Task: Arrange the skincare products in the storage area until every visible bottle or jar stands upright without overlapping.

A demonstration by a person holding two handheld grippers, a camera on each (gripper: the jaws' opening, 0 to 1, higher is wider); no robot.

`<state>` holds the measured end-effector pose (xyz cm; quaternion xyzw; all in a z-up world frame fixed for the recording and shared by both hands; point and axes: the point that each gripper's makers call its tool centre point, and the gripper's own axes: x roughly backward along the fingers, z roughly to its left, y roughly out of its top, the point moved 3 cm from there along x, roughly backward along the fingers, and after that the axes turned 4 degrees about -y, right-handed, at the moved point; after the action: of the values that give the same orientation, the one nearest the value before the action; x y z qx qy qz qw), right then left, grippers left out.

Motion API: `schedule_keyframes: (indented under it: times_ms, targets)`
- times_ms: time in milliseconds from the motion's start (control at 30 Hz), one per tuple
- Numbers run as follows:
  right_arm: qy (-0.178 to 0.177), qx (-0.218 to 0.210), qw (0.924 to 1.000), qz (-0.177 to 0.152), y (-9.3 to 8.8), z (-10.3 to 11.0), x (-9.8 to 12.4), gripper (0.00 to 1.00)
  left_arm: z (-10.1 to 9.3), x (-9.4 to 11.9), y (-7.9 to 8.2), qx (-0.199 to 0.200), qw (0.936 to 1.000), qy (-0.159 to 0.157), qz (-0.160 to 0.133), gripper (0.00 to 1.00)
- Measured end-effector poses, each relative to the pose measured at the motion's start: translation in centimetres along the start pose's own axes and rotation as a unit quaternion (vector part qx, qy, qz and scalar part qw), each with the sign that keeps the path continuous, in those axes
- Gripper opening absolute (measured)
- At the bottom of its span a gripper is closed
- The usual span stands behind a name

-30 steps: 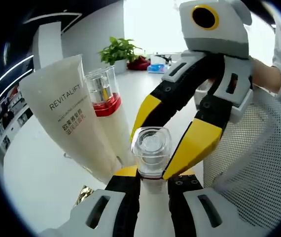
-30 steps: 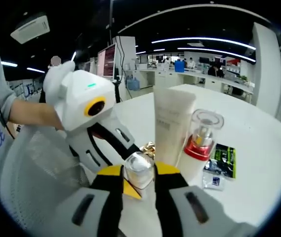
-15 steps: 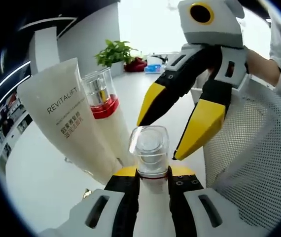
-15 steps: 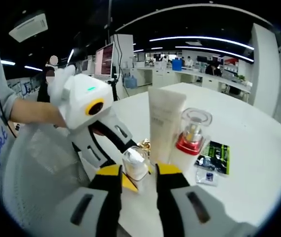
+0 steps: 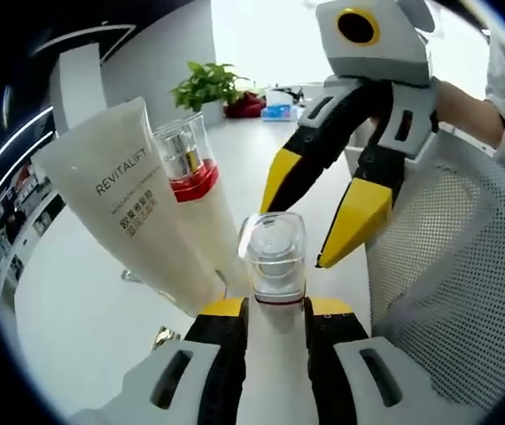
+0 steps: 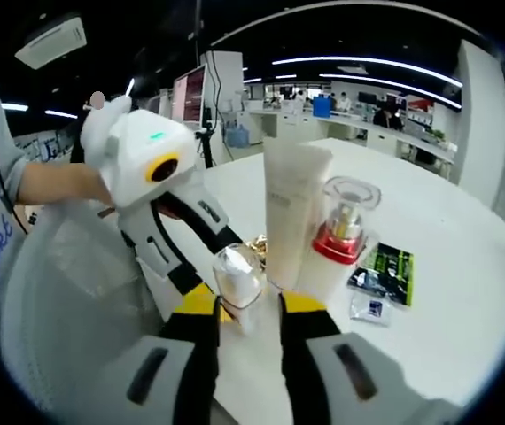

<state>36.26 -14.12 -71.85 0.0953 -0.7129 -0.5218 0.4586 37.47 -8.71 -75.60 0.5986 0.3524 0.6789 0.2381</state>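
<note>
Left gripper view: the left gripper (image 5: 274,310) is closed narrowly on a small clear-capped bottle (image 5: 273,258), its yellow-tipped jaws pressing the bottle's lower body from both sides; the bottle stands upright on the white desk (image 5: 84,301). Just beside it stands a white tube (image 5: 137,212) printed REVITALIFT, cap end down and leaning a little, and touching the tube is a clear pump bottle with a red band (image 5: 189,173), upright. The right gripper (image 5: 310,226) hangs over the small bottle from the far side, jaws wide apart and holding nothing, tips near the cap but clear of it. A white mesh basket (image 5: 447,266) sits at the desk's near edge, beside the grippers. A potted plant (image 5: 206,86) stands at the far end of the desk. Right gripper view: the right gripper (image 6: 239,310) has its jaws open, the small bottle (image 6: 236,279) just beyond and between them, apart from both. The left gripper's tips (image 6: 201,297) grip that bottle. The tube (image 6: 288,217) and pump bottle (image 6: 341,226) stand together behind it; two sachets (image 6: 378,270) lie flat on the desk further out, and a crumpled gold foil wrapper (image 6: 257,246) lies by the tube.
</note>
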Motion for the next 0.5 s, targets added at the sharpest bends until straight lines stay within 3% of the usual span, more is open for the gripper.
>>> schedule_keyframes:
  times_ms: [300, 500]
  targets:
    - [0.023, 0.033, 0.9979, 0.05, -1.5, 0.4, -1.3, 0.21, 0.0, 0.7, -0.7, 0.005, 0.9996, 0.006, 0.028, 0.19]
    - [0.032, 0.04, 0.9969, 0.06, -1.7, 0.5, -2.0, 0.2, -0.3, 0.8, -1.0, 0.018, 0.9989, -0.004, 0.043, 0.18]
